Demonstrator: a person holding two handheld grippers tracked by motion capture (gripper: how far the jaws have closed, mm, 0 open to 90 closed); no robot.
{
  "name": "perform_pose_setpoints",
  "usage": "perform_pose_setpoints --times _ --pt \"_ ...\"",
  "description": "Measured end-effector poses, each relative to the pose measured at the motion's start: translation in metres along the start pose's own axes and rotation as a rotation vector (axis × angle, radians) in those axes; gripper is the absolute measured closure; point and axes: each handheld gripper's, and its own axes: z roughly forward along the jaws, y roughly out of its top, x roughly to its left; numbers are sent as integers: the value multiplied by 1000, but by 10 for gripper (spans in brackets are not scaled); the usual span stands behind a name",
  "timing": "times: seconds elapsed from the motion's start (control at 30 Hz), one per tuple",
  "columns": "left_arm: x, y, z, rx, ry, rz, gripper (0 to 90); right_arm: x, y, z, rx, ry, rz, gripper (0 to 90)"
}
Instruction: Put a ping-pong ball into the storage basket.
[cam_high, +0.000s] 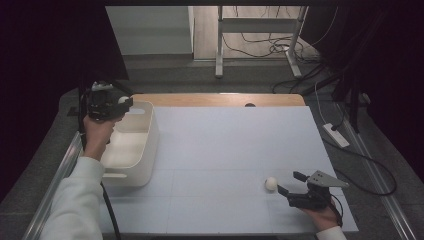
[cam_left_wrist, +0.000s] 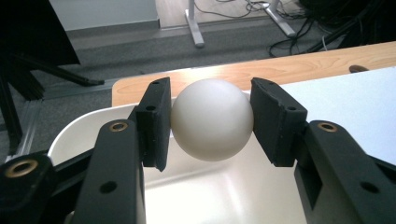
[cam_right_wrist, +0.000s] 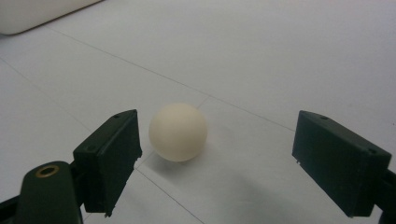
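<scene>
Clamped between the left gripper's (cam_left_wrist: 211, 122) pads, one white ball (cam_left_wrist: 212, 119) is held directly above the white bin (cam_high: 145, 145); the right gripper (cam_right_wrist: 217, 161) is spread around a second ball (cam_right_wrist: 178, 132) on the table (cam_high: 225, 145).

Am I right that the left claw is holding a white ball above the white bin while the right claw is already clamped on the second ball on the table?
Not quite: the right claw is open, its jaws standing apart around the second ball, as the right gripper view shows. The rest holds: the left claw grips a white ball above the white bin.
</scene>
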Motion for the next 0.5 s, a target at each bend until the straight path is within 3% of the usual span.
perform_pose_setpoints --times 0.5 --pt "-3 -3 17 93 4 17 504 0 0 0 1 -1 0 156"
